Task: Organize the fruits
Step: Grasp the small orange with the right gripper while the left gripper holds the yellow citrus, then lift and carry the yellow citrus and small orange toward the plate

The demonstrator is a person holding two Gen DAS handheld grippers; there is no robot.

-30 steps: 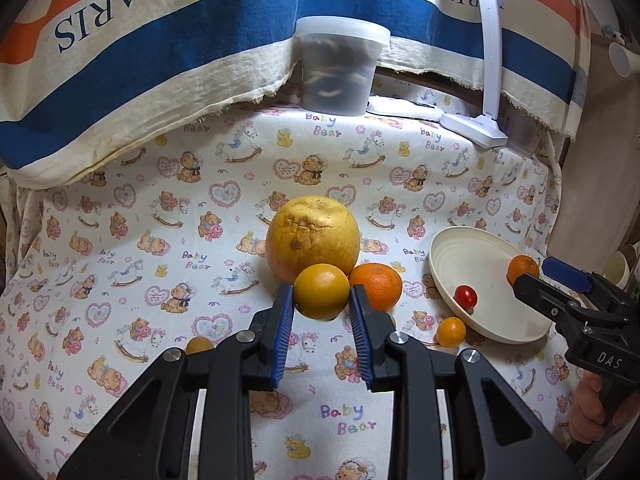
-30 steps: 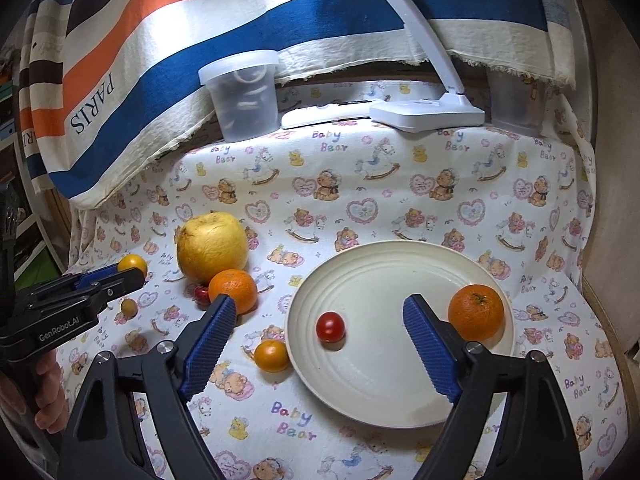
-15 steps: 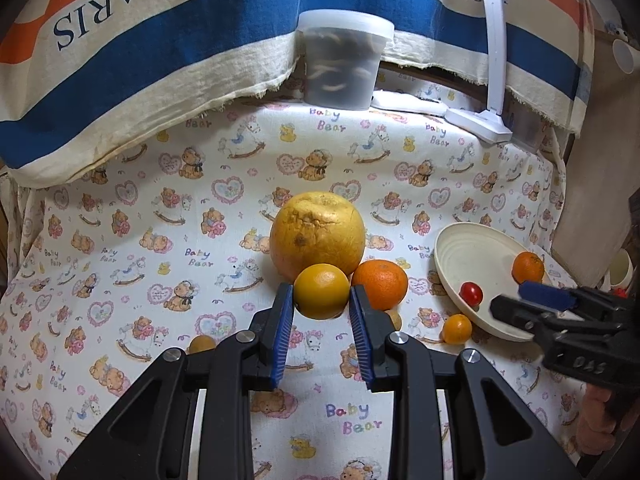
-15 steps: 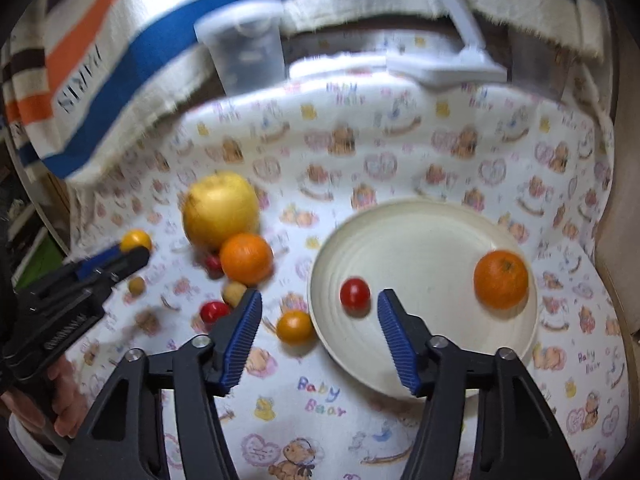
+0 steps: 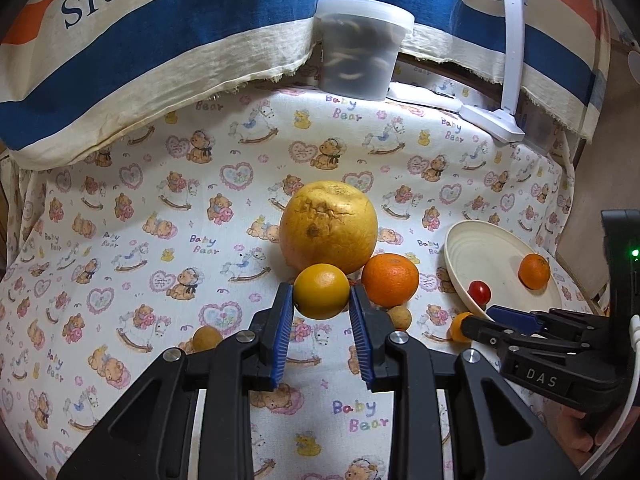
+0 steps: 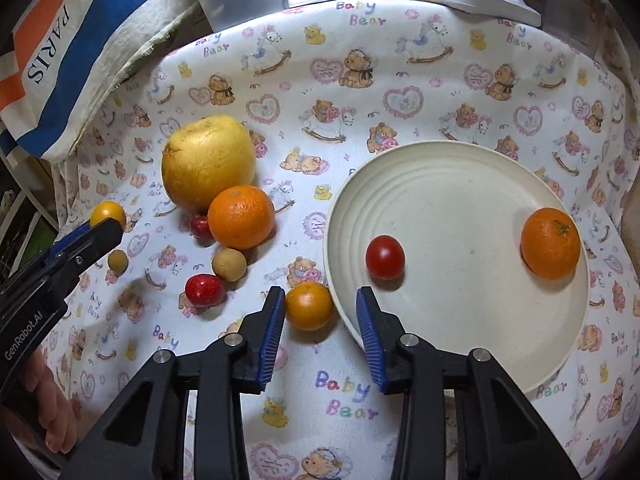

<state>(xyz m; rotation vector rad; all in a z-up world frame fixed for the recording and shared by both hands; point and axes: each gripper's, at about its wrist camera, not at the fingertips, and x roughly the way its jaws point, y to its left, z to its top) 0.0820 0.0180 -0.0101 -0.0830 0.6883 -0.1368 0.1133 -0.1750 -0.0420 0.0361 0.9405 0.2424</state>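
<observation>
My left gripper [image 5: 322, 300] is shut on a small yellow-orange citrus [image 5: 321, 291] and holds it just in front of a large yellow pomelo [image 5: 328, 227] and an orange [image 5: 390, 280]. My right gripper [image 6: 320, 314] is open, its jaws around a small orange fruit [image 6: 309, 306] that lies against the rim of the cream plate [image 6: 472, 208]. The plate holds a cherry tomato [image 6: 385, 257] and a mandarin [image 6: 550, 242]. The right gripper also shows in the left wrist view [image 5: 480, 322].
Two red fruits [image 6: 204, 290] [image 6: 199, 226] and two small tan fruits [image 6: 229, 264] [image 6: 117, 261] lie left of the plate. A lidded plastic tub [image 5: 362, 48], a white lamp base [image 5: 492, 122] and a striped cloth [image 5: 160, 40] stand at the back.
My right gripper has moved down and forward, and its jaws have narrowed around the small orange fruit beside the plate. My left gripper still holds the citrus, shifted only slightly.
</observation>
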